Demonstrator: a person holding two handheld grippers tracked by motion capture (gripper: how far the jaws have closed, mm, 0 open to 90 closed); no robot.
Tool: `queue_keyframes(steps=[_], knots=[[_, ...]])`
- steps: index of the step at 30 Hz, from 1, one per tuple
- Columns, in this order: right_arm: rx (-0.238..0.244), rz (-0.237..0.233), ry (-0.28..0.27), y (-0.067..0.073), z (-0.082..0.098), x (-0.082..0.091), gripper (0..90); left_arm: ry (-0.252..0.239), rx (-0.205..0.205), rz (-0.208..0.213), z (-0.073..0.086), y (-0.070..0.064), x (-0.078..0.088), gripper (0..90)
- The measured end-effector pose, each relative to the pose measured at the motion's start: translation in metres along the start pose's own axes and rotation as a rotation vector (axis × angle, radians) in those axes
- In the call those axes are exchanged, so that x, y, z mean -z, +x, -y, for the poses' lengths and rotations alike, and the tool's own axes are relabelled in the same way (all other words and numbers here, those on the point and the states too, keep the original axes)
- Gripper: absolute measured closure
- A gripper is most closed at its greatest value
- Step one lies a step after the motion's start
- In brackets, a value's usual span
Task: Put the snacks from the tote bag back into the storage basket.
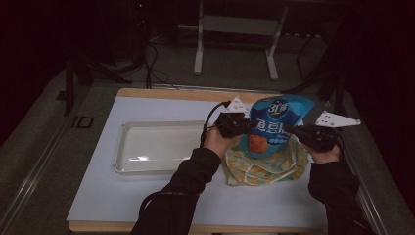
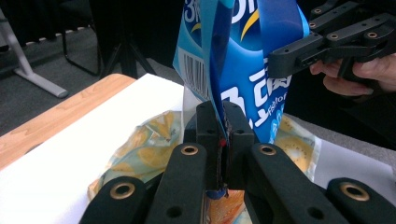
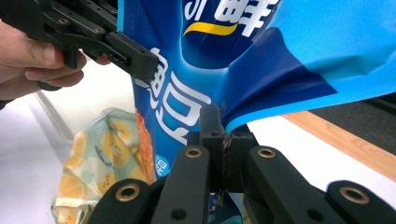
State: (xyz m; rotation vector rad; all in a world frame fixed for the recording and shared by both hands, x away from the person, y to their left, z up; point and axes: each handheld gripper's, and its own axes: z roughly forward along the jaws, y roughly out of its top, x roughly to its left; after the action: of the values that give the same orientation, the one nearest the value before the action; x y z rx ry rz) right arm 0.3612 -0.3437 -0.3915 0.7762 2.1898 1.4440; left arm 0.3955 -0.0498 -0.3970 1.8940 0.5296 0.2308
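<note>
- A blue snack bag (image 1: 275,122) with white lettering is held upright between the two claws, lifted above the table, its lower part hanging just over a cloth.
- The left claw (image 1: 250,124) is clamped shut on the bag's left edge; in the left gripper view the claw (image 2: 219,135) has its two black jaws pressed together with the thin blue film (image 2: 243,70) caught between them.
- The right claw (image 1: 289,129) is clamped shut on the bag's right edge; in the right gripper view the claw (image 3: 223,135) pinches a fold of the bag (image 3: 261,60), which creases out from the jaws.
- Each claw is held by a hand in a dark sleeve: the left hand (image 1: 215,141) sits behind its claw, the right hand (image 1: 325,154) behind the other.
- Below both claws lies a yellow cloth (image 1: 264,166) printed with lemon slices, crumpled in a loose heap on the table.
- Well to the left of the left claw rests a clear rectangular tray (image 1: 127,147), lying flat.
- All of this sits on a white table (image 1: 147,200) with a wooden rim, in a dim room.
</note>
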Motion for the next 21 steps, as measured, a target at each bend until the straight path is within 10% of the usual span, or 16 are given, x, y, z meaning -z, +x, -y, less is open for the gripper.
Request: queue_keyframes(steps=[21], knots=[[0.038,0.003,-0.033,0.014,-0.041,0.007,89.4,-0.014,-0.007,-0.028,-0.032,-0.003,0.034,88.8]])
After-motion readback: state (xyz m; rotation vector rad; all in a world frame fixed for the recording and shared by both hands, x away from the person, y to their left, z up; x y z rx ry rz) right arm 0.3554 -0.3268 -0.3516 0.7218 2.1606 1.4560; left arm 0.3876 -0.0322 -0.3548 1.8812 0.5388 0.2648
